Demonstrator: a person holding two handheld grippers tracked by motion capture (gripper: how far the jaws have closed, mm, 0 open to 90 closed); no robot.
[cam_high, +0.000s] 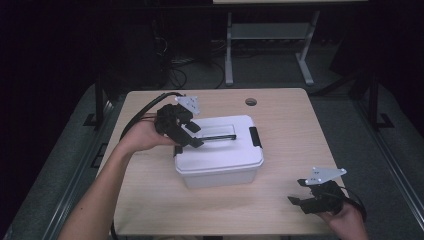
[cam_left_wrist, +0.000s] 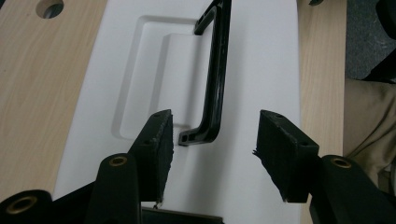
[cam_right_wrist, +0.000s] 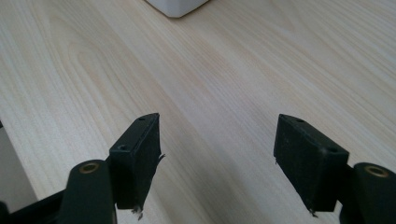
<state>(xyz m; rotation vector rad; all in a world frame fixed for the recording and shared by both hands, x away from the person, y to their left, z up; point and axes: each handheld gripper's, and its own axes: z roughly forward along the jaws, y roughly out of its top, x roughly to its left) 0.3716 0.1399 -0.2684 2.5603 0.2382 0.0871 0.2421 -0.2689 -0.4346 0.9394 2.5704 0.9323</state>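
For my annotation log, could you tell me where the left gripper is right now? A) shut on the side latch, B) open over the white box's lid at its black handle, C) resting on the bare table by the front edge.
B: the left gripper is open above the lid, its jaws either side of the black handle.

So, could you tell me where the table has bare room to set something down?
Bare table lies between the white box and the right gripper, also along the near edge. It is crowded at the box's handle, where the open left gripper hovers.

Wooden table (cam_high: 290, 150) bearing one white lidded box (cam_high: 220, 160)
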